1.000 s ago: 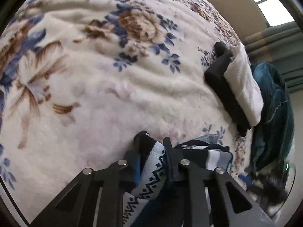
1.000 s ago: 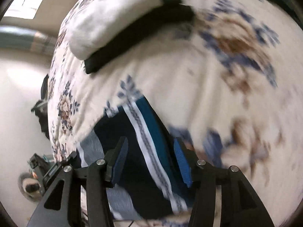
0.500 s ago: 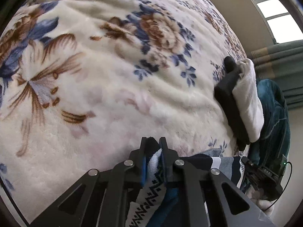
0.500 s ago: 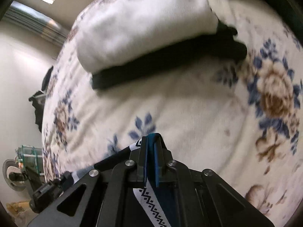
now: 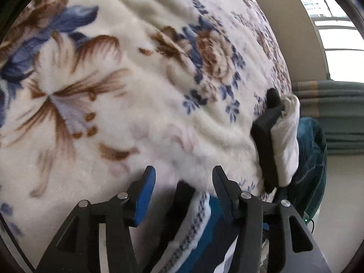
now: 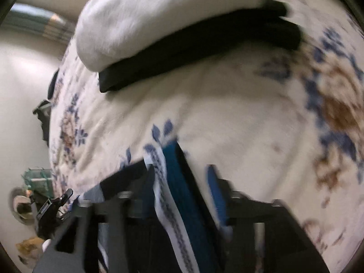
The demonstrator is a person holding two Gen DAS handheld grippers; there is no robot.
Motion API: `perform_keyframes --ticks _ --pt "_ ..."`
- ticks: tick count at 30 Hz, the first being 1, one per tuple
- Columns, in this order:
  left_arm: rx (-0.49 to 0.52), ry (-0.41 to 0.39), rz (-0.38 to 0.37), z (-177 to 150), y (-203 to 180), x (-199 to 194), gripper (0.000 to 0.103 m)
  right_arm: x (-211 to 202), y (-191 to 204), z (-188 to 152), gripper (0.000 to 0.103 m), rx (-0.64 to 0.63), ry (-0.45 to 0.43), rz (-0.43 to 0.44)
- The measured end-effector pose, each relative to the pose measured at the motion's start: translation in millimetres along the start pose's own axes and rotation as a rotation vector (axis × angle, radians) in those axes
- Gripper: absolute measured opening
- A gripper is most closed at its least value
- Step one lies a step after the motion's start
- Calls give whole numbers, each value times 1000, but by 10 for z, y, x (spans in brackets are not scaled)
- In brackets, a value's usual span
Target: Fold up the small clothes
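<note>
A small knit garment with black, teal and white patterned stripes (image 5: 195, 225) lies on the floral blanket (image 5: 113, 95). My left gripper (image 5: 183, 180) is open, its blue-padded fingers (image 5: 145, 193) standing apart on either side of the garment's black edge. In the right wrist view the same garment (image 6: 175, 195) lies between the fingers of my right gripper (image 6: 179, 177), which is open; that view is blurred by motion.
A folded stack, white cloth (image 5: 286, 141) on black cloth (image 5: 266, 143), lies at the blanket's right edge; it shows close ahead in the right wrist view (image 6: 159, 22). A teal garment (image 5: 311, 154) hangs past the edge. Curtains and a window are beyond.
Both grippers were shut on the striped garment half a second ago; now both have opened and let it go. The garment rests on the blanket.
</note>
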State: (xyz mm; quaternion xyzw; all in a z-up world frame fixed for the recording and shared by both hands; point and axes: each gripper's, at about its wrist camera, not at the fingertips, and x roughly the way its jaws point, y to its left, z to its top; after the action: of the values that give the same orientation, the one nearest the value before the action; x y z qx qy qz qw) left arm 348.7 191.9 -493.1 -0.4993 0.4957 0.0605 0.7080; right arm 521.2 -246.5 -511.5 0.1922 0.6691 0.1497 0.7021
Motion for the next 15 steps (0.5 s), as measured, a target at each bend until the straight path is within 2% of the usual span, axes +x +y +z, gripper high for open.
perform_keyframes --ticks 3,6,9,11,12,14,15 --pt "38 8 34 -184 -7 -107 49 -170 -301 -269 62 82 26 23" --pt "60 9 64 -445 38 -232 50 -198 -600 -634 62 171 82 29" --pt "54 45 71 -702 109 -280 62 -93 -783 -975 62 254 145 61" --pt "38 75 73 -897 177 -287 64 -27 -865 -1153 62 315 166 121" --pt "34 88 81 -974 197 -283 64 -27 -883 -1245 46 342 150 162" --pt "46 108 90 -1097 198 -271 64 -125 -878 -1356 8 370 100 164" --pt "60 111 100 -1147 182 -266 64 -192 -872 -1380 8 377 76 162"
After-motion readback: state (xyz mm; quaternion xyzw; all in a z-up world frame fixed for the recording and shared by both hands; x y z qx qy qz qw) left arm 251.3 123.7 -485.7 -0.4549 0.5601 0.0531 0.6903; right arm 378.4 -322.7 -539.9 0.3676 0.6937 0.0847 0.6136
